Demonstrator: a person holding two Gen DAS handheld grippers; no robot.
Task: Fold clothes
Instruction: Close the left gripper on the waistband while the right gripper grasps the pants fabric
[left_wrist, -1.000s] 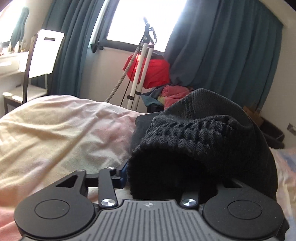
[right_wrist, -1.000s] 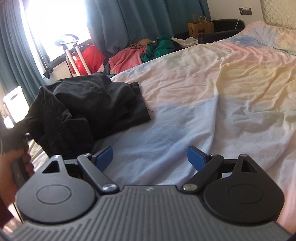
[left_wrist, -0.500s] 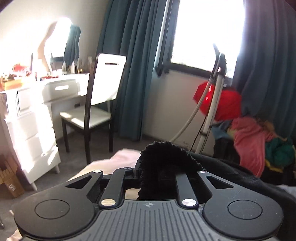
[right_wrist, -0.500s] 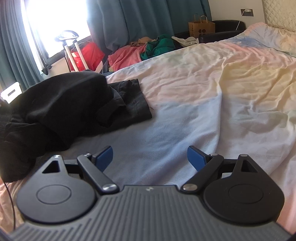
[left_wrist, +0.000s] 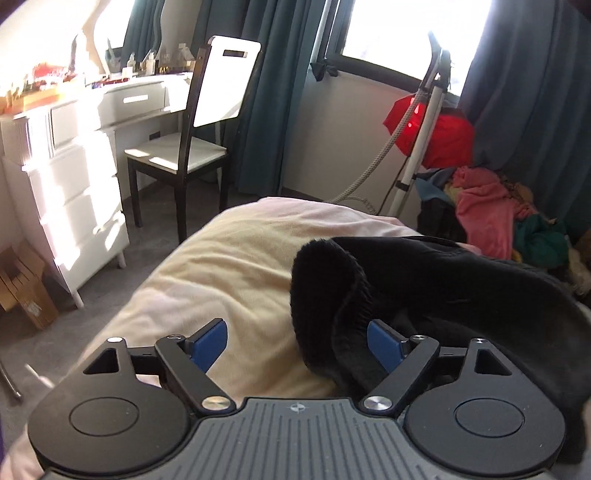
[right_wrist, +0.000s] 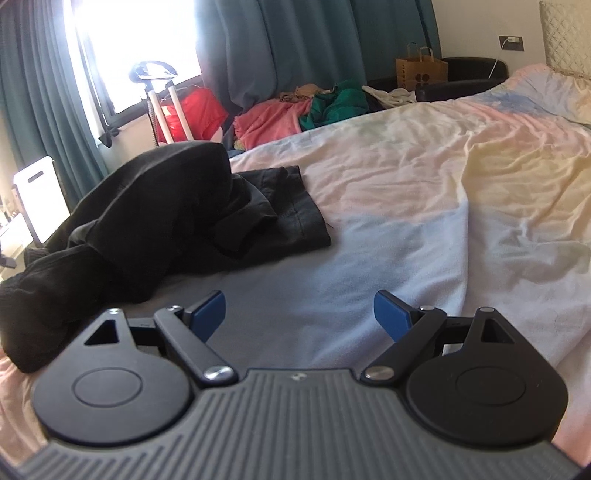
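Note:
A black garment lies bunched on the bed, its ribbed waistband end curled up between the blue pads of my left gripper, which is open. The cloth rests loose against the right pad. In the right wrist view the same black garment lies in a heap at the left, one folded part flat on the sheet. My right gripper is open and empty above the pale sheet, to the right of the heap.
The bed sheet is pastel and wrinkled. A chair and white dresser stand left of the bed's foot. A clothes pile, a red bag and a steamer stand sit under the window. A paper bag stands far back.
My left gripper has opened and let go of the black waistband, which now lies on the bed. The garment heap has dropped and settled. My right gripper has stayed open and nearly still.

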